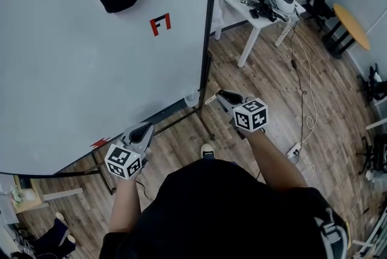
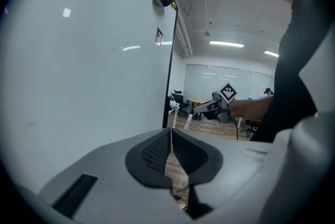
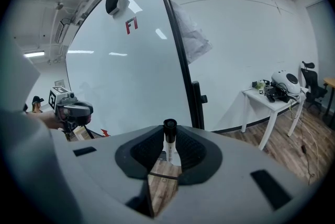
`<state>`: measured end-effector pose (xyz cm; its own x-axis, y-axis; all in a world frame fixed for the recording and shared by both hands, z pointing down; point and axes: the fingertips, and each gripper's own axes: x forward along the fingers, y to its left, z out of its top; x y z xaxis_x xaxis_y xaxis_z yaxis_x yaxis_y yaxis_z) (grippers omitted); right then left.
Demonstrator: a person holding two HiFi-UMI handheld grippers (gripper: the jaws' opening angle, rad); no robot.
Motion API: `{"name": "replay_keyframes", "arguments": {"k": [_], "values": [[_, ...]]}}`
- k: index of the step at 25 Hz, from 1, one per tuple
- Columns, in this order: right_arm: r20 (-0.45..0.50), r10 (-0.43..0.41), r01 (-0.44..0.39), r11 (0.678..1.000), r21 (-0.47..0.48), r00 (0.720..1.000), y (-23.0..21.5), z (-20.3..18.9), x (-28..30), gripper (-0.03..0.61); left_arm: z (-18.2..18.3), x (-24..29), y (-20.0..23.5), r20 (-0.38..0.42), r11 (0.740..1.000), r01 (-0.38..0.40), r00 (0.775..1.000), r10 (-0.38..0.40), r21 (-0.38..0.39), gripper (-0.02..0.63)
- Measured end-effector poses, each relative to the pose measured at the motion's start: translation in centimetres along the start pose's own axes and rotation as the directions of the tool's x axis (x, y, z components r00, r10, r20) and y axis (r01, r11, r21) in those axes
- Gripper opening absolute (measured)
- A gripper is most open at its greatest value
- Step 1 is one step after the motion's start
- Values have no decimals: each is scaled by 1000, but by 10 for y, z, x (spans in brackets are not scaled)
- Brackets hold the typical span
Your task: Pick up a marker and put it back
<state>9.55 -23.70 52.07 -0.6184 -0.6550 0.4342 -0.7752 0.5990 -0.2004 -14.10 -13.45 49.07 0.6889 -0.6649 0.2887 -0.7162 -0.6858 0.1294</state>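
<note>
My right gripper (image 3: 168,157) clamps a black-capped marker (image 3: 169,140); my left gripper (image 2: 171,152) has its jaws pressed together, empty. The whiteboard (image 3: 125,81) and its black edge post (image 3: 180,60) stand just beyond the marker.

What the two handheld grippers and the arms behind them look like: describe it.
Both the left gripper and the right gripper have grey bodies, black ribbed pads in tapered jaws, and a white cube with black square markers at the rear. The person wears a black top; the forearms are bare.
</note>
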Motion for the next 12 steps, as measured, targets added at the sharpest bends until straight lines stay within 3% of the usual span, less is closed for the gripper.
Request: {"name": "replay_keyframes", "arguments": {"k": [12], "values": [[-53, 69, -70, 997, -20, 996, -5, 1, 46, 67, -8, 10, 14, -31, 999, -34, 999, 33, -38, 18]]}}
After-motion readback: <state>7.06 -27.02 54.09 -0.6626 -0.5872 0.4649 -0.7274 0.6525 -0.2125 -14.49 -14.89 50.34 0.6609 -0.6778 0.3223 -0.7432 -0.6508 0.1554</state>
